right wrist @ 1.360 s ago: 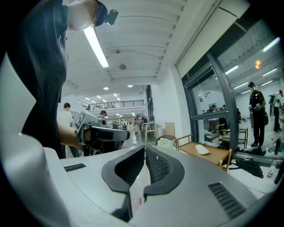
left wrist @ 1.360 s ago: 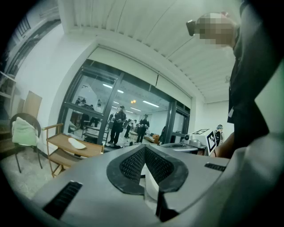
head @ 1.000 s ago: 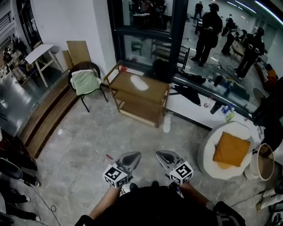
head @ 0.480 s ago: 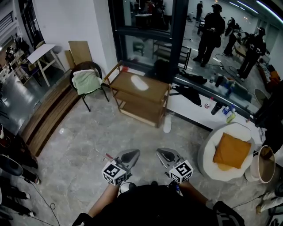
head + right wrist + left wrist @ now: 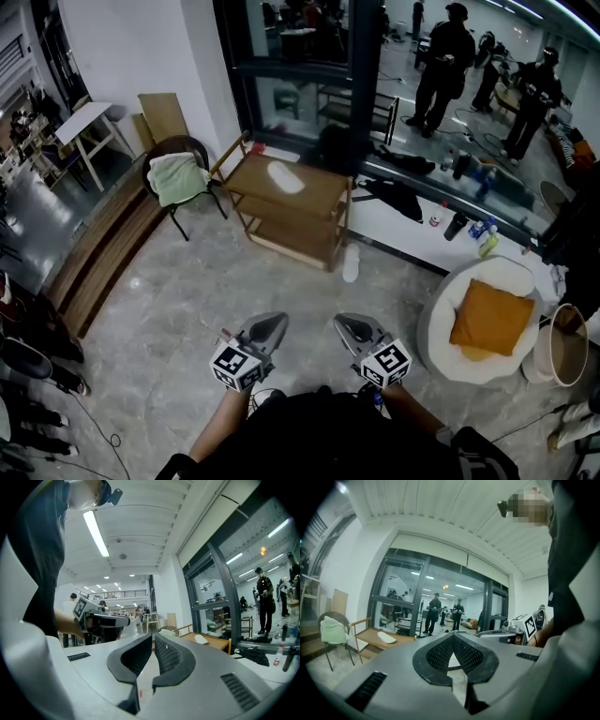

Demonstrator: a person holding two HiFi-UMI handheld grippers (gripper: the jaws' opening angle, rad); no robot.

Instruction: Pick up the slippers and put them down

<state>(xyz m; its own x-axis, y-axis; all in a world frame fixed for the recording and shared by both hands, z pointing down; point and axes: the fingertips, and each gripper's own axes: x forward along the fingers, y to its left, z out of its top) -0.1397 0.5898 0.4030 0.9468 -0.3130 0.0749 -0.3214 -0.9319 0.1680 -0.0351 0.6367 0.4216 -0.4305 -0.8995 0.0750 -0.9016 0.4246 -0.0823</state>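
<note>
One white slipper (image 5: 286, 176) lies on top of a wooden rack (image 5: 319, 202). A second white slipper (image 5: 351, 264) lies on the floor at the rack's front right corner. My left gripper (image 5: 277, 320) and right gripper (image 5: 340, 322) are held side by side low over the floor, pointing level at the rack and well short of it. Both are shut with nothing in them. In the left gripper view the left gripper (image 5: 452, 635) faces the slipper (image 5: 386, 637) on the rack. In the right gripper view the right gripper (image 5: 153, 636) shows that slipper (image 5: 201, 639) farther off to the right.
A chair with a green towel (image 5: 178, 176) stands left of the rack. A white round seat with an orange cushion (image 5: 487, 314) and a basket (image 5: 561, 342) stand at the right. A low white ledge (image 5: 412, 234) with bottles runs along the glass wall, with people beyond it. Dark shoes (image 5: 23, 361) lie at the left edge.
Both grippers have drifted a little forward across the floor toward the rack, still side by side. Their jaws look the same.
</note>
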